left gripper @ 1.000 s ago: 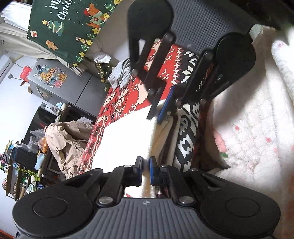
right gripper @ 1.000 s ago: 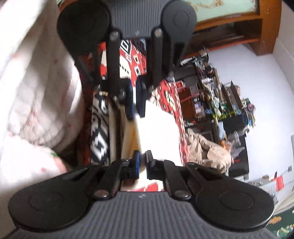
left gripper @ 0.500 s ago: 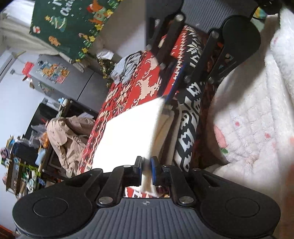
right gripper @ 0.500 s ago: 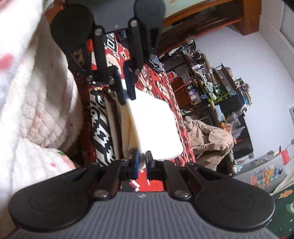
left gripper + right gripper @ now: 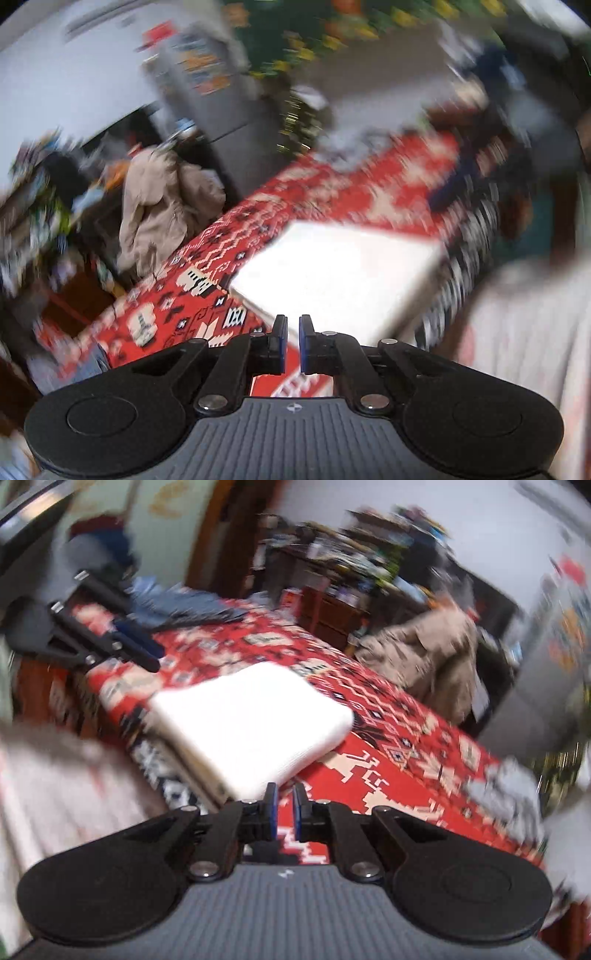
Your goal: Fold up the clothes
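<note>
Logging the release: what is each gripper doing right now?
Left gripper: slightly open, holding nothing.
Right gripper: slightly open, empty; white folded garment lies free.

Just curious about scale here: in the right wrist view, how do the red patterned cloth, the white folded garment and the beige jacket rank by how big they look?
1. Red patterned cloth, plainly largest, spanning the picture.
2. White folded garment.
3. Beige jacket.
The last two look close in size. The jacket lies farther from the camera and the picture is blurred, so their order is unsure.
</note>
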Tool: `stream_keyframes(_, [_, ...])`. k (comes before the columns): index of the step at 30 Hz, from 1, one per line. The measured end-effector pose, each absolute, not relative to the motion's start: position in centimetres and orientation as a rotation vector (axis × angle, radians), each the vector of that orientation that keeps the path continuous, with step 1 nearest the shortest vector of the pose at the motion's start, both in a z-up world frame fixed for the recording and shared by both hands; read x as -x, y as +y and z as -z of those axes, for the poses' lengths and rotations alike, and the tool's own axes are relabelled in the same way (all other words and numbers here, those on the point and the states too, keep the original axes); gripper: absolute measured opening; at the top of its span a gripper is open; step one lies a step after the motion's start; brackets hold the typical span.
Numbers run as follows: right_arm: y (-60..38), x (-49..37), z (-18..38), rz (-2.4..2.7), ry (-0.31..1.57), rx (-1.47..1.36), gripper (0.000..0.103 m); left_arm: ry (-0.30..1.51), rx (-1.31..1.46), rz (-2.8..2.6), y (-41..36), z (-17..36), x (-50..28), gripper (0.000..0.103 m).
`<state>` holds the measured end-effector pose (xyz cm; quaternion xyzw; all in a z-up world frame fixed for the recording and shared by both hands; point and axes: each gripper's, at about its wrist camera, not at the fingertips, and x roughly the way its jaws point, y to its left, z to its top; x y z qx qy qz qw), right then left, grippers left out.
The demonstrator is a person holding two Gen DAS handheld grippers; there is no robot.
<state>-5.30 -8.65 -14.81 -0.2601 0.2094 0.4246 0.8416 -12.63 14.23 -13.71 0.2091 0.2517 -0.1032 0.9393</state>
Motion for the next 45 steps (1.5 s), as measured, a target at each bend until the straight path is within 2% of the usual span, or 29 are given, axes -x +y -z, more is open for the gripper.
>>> stream_keyframes(8, [-7.0, -0.1, 15.0, -0.887, 0.704, 0.139, 0.007, 0.595, -0.146, 0.248, 12.6, 14.7, 7.6, 0.006])
stream_keyframes(12, [-7.4, 0.7, 15.9, -0.889, 0.728, 0.16, 0.009, 0.658, -0.098, 0.258, 12.7, 15.5, 8.0, 0.006])
stream_keyframes(17, [-9.1, 1.3, 15.7, -0.895, 0.744, 0.13, 0.009, 0.641, -0.095, 0.278, 12.2, 15.0, 7.6, 0.005])
stream_keyframes(22, [-9.0, -1.8, 15.9, -0.82, 0.743, 0.058, 0.009, 0.65, -0.147, 0.283, 10.4, 15.1, 6.1, 0.002])
stream_keyframes(27, [-7.5, -4.0, 17.7, -0.791, 0.764, 0.103, 0.009, 0.674, -0.232, 0.291, 8.7, 15.5, 5.6, 0.0])
stream_keyframes(37, [-8.1, 0.8, 18.6, -0.876, 0.757, 0.216, 0.009, 0.709, -0.364, 0.356, 6.2, 16.0, 7.0, 0.0])
stream_keyframes(45, [-8.1, 2.2, 18.1, -0.886, 0.708, 0.254, 0.008, 0.725, -0.347, 0.364, 5.9, 15.8, 6.8, 0.0])
